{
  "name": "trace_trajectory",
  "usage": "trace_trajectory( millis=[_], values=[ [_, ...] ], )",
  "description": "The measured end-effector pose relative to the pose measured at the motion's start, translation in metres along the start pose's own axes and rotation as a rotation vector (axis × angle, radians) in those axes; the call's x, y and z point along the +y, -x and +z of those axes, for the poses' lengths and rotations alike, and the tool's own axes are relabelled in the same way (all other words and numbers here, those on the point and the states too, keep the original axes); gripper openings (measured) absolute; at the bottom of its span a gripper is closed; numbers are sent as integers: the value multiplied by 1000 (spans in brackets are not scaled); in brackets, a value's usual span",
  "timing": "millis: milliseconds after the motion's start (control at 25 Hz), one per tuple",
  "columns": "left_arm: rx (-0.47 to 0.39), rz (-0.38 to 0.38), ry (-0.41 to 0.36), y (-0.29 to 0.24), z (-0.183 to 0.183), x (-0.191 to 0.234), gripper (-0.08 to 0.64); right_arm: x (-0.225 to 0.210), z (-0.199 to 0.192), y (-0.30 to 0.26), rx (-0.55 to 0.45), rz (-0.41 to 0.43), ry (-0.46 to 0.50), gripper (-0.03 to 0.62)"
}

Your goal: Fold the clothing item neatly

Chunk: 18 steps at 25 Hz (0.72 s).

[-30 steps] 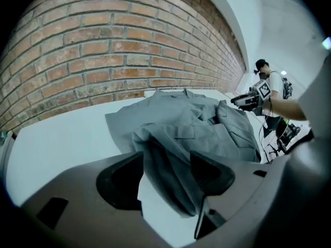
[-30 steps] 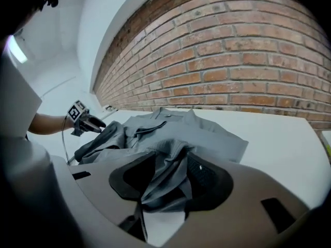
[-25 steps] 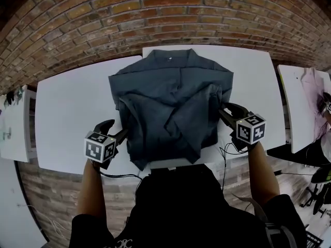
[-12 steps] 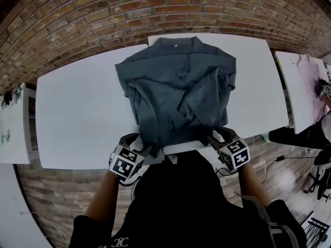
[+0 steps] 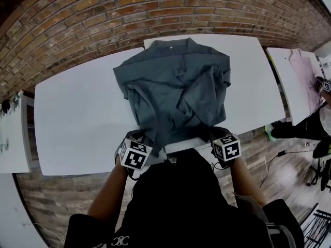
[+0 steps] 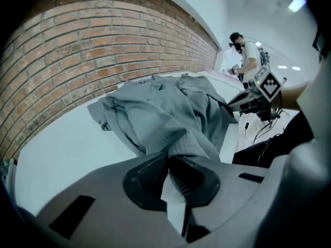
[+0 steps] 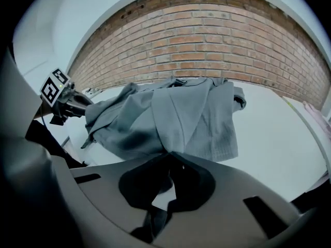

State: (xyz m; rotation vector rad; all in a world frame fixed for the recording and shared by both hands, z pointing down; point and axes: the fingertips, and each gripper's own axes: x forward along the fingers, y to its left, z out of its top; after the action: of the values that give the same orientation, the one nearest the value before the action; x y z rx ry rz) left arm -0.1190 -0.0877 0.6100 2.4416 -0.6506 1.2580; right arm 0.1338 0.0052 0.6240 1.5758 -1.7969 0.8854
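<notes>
The grey shirt point(image 5: 173, 92) looks light, soft and limp. It should drape and sag from wherever it is lifted, and one pinch point would probably let it bunch. The two hem corners are the sensible places to take it, so the bottom edge stays taut as it is carried over.

Both grips are placed there. The left hand-held gripper point(image 5: 144, 138) has just been closing, and its own view shows the pads pressed together on a pinch of the textured hem. The right hand-held gripper point(image 5: 216, 134) has also just been closing, and dark cloth is caught between its pads. The thin knit could slip from a shallow pinch, so I would lift slowly and evenly.

The shirt lies in the middle of the head view on a white bench point(image 5: 77, 118). Its collar points to the brick wall point(image 5: 103, 14) at the top of the frame, and its hem reaches the bench's near edge at lower centre. It is a slate-grey, fine waffle-like weave. Both sleeves are turned in across the front, with creases crossing the chest and the left edge rumpled.
</notes>
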Motion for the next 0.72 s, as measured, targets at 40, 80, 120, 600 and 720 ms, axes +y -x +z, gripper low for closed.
trace_trajectory(
  millis=[40, 80, 120, 600, 720],
  values=[
    [-4, -2, 14, 1, 2, 2, 12, 1, 2, 2, -8, -4, 5, 9],
    [-6, -13, 27, 2, 4, 2, 11, 4, 5, 4, -20, 0, 5, 9],
    [-8, -26, 38, 4, 6, 2, 11, 7, 9, 7, -35, 10, -1, 9],
    [-263, -224, 330, 79, 100, 6, 9, 43, 125, 82, -321, 159, 32, 9],
    [-300, -290, 387, 85, 131, 8, 9, 45, 164, 88, -357, 199, 67, 9]
  ],
)
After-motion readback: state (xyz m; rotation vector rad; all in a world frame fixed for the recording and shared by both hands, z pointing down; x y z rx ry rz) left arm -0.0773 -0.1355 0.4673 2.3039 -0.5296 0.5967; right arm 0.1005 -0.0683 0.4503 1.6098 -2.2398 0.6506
